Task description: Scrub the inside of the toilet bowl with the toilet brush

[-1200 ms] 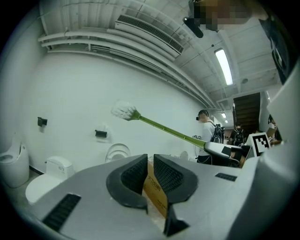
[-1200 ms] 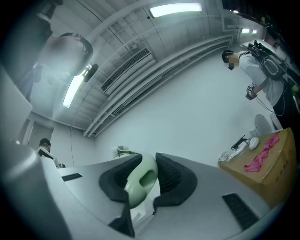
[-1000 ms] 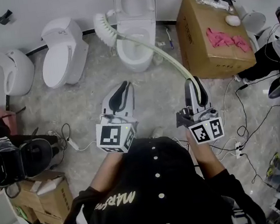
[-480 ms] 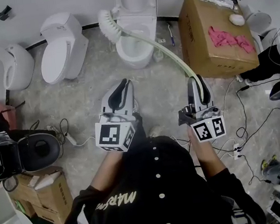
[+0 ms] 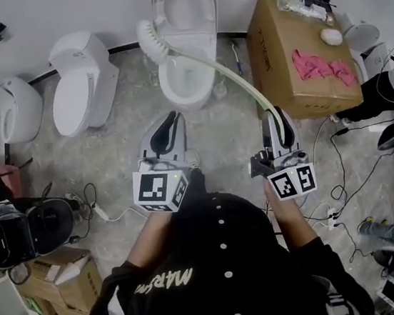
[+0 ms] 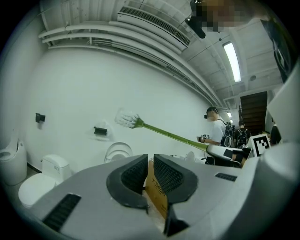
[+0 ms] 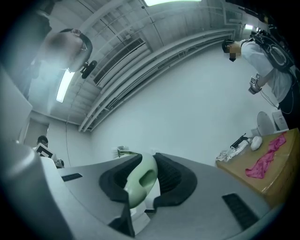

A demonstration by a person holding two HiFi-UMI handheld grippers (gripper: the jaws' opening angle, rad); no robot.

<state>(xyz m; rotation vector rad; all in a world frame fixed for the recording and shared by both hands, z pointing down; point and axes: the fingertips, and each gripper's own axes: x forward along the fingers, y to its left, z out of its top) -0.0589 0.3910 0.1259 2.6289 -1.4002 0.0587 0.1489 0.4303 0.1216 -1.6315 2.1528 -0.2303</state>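
The step in hand is judged to be the approach: the toilet brush (image 5: 208, 69) is held short of the toilet bowl (image 5: 167, 86), and scrubbing is not yet begun. The pale green end of the handle is clamped between the jaws of the right gripper (image 5: 276, 115); in the right gripper view both pads are seen pressed against its sides. From there the long handle is extended forward and to the left, and the bristle head (image 5: 150, 40) is held in the air at the left of the raised lid, outside the bowl. The bowl is located straight ahead on the floor, against the wall, with its inside exposed. The left gripper (image 5: 169, 123) is held beside the right one, clear of the brush; its jaws are set all but together, only a thin slit is left between them, and nothing is gripped. A cardboard box (image 5: 290, 47) is positioned just to the right of the bowl. For the next move, the head is to be swung right over the rim and lowered until the bristles are set against the inner wall. A firm right-hand grip is called for, since the long handle is expected to lever against the jaws.
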